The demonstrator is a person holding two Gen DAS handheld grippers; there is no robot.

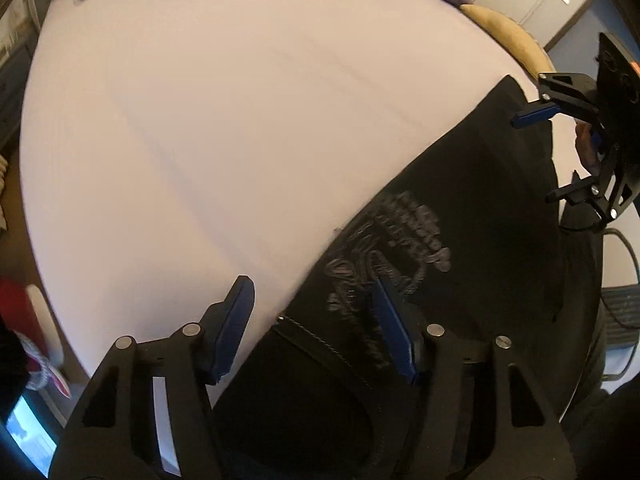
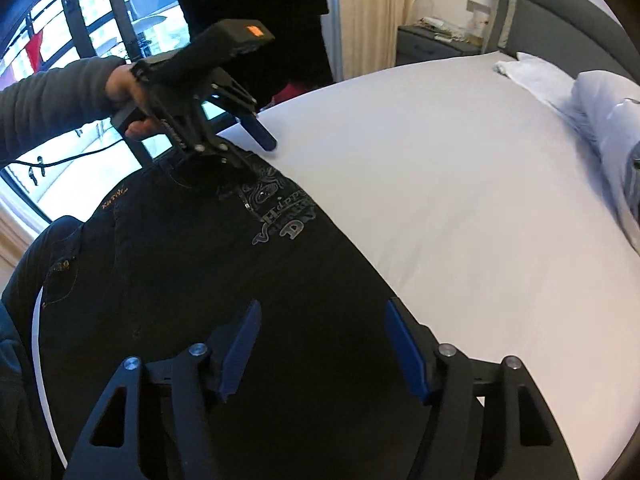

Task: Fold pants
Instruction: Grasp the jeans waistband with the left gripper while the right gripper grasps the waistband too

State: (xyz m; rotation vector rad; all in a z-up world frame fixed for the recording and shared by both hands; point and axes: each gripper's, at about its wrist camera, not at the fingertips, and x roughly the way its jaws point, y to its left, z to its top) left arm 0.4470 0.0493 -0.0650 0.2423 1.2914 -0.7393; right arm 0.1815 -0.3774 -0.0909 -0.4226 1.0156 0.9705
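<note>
1. A wide bed (image 2: 460,152) with a smooth white sheet fills both views. A grey headboard, white pillows (image 2: 592,96) and a nightstand are at its far end, and a window is behind the person's sleeve.

2. Black pants (image 2: 224,264) lie flat along the bed's near edge, spread out, with no fold visible yet. Judged from this, the folding is only about to start and nearly all of it is left.

3. The pants' long axis runs along the bed edge. The waistband end, with its button and a pale printed design (image 2: 280,216), lies toward the window, under the left tongs. The legs run back under the right tongs, their ends out of view.

4. The left tongs (image 1: 316,332) hang partly open over the waistband corner, one finger above the sheet, one above the cloth, gripping nothing.

5. The right tongs (image 2: 324,356) hang partly open above the dark cloth, also empty.
</note>
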